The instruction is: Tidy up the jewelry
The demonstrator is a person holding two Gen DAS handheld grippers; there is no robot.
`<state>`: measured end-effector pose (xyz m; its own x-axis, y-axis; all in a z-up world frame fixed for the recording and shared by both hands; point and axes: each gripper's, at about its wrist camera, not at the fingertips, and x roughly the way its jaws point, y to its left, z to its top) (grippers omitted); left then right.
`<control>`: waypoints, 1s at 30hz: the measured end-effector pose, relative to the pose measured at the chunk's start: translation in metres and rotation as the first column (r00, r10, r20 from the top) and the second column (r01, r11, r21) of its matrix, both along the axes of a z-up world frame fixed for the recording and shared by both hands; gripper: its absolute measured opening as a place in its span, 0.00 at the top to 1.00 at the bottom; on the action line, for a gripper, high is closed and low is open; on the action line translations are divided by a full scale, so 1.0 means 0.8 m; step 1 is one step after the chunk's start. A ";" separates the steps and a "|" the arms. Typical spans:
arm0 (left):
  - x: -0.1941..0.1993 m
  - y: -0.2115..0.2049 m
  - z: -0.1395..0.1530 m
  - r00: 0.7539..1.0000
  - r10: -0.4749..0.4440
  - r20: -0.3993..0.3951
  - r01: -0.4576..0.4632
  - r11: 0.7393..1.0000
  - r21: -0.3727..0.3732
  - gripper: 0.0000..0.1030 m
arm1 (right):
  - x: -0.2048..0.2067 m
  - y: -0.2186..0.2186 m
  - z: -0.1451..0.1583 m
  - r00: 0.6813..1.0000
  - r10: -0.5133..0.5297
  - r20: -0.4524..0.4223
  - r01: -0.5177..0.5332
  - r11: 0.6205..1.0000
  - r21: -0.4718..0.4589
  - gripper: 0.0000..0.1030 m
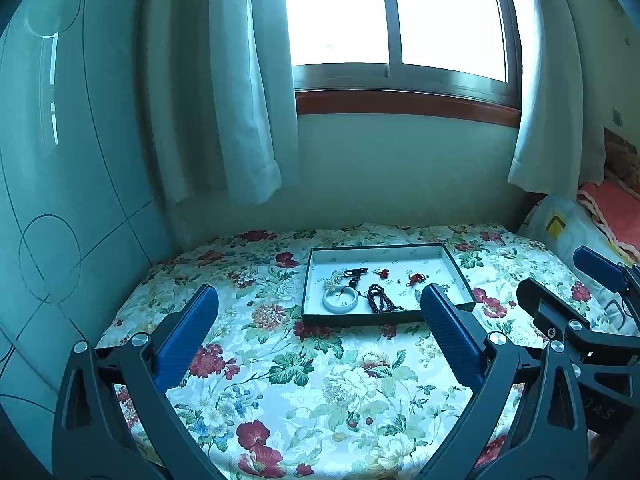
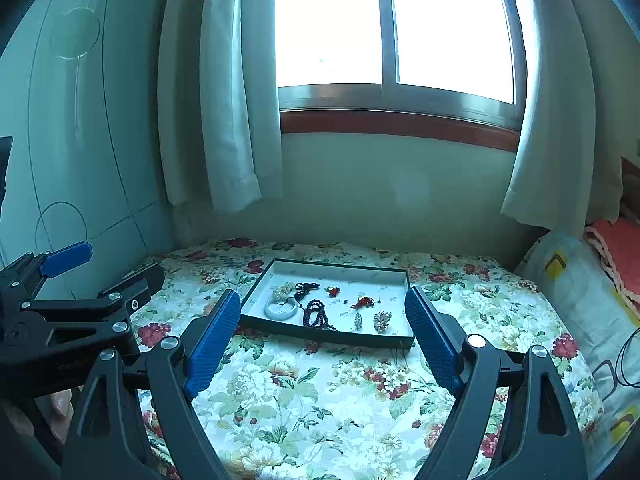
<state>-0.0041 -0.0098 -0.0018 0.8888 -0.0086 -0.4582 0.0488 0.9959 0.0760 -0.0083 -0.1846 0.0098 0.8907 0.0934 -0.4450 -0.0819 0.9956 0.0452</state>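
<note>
A shallow dark-rimmed tray (image 2: 256, 286) lies on a flower-print cloth (image 2: 320, 392) beneath a bright window (image 2: 384, 24), with the jewelry spread across its pale floor. At the near left sits a pale bangle (image 2: 280, 309), with a dark bead string (image 2: 316, 316) just right of it. A red knotted charm (image 2: 363, 302) lies farther right, and a pearl cluster (image 2: 382, 321) rests near the front rim. The right gripper (image 2: 326, 330) hangs short of the tray, fingers spread wide and grasping nothing. The left gripper (image 1: 320, 320), off to the left, is likewise splayed and empty above the cloth. Pale curtains (image 2: 224, 80) frame the window; a patterned pillow (image 2: 580, 292) lies at far right.
</note>
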 end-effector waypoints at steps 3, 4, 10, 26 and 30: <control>0.000 0.000 0.000 1.000 0.000 -0.001 0.000 1.000 -0.001 0.02 | 0.000 0.000 0.000 1.000 0.000 0.000 0.000 1.000 -0.001 0.19; 0.000 0.000 0.000 1.000 0.000 -0.002 0.000 1.000 -0.002 0.02 | 0.000 0.000 0.000 1.000 -0.001 0.000 0.001 1.000 -0.001 0.19; 0.000 0.000 -0.001 1.000 0.002 -0.002 -0.002 1.000 -0.003 0.02 | 0.000 0.000 0.000 1.000 0.000 0.001 0.000 1.000 0.000 0.19; -0.002 0.000 -0.001 1.000 0.011 0.004 -0.011 1.000 0.000 0.02 | 0.000 0.000 0.000 1.000 0.000 0.000 0.000 1.000 0.000 0.19; -0.002 0.000 -0.001 1.000 0.010 0.001 -0.010 1.000 -0.006 0.02 | 0.000 0.000 -0.001 1.000 -0.001 0.000 0.001 1.000 0.000 0.19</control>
<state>-0.0059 -0.0099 -0.0029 0.8894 -0.0022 -0.4572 0.0386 0.9968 0.0703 -0.0086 -0.1843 0.0094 0.8909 0.0925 -0.4447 -0.0811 0.9957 0.0447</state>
